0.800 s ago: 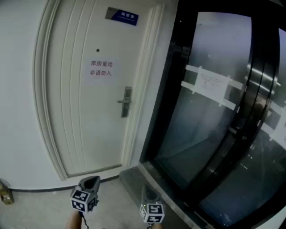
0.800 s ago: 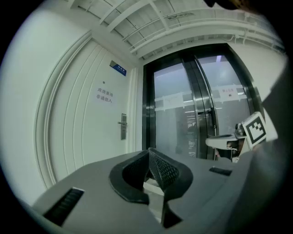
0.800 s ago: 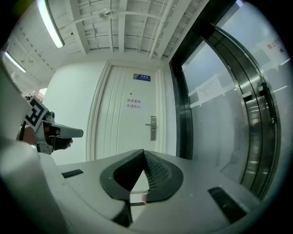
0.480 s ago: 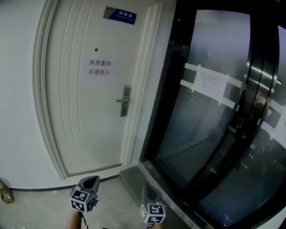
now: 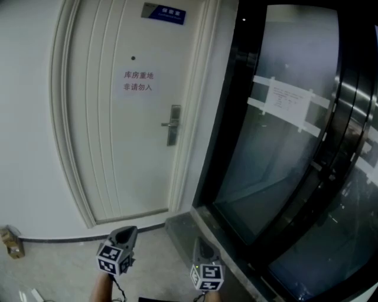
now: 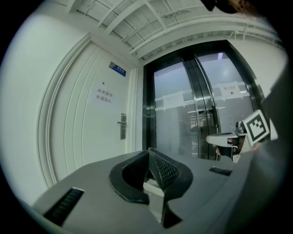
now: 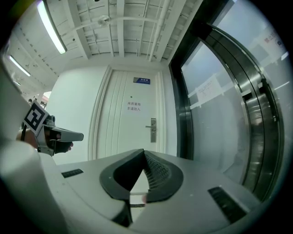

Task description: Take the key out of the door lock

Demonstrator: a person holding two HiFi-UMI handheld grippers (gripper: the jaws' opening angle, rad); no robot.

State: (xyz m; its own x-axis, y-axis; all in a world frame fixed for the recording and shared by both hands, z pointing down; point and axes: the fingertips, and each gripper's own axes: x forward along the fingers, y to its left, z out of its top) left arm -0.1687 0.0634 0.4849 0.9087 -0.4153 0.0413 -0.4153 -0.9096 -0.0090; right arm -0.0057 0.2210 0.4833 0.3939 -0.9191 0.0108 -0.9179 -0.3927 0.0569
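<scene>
A white door [image 5: 118,147] stands shut ahead, with a silver handle and lock plate [image 5: 173,125] at its right edge. The same lock plate [image 6: 122,126] is small and far off in the left gripper view, and likewise the lock plate [image 7: 153,130] in the right gripper view. At this distance I cannot make out a key. My left gripper [image 5: 125,232] and right gripper [image 5: 201,245] are held low, well short of the door. The left gripper [image 6: 149,151] has its jaws meeting at the tip with nothing held. The right gripper [image 7: 143,151] is shut and empty too.
Black-framed glass doors [image 5: 283,153] with a taped paper notice [image 5: 286,101] fill the right side. A dark stone threshold [image 5: 180,227] lies at their foot. A small cardboard object [image 5: 12,243] sits by the left wall. The door carries a red-lettered sign [image 5: 138,81] and a blue plate [image 5: 166,13].
The head view has shifted a little, so the door and lock plate sit slightly higher and further right. Both grippers stay low and shut.
</scene>
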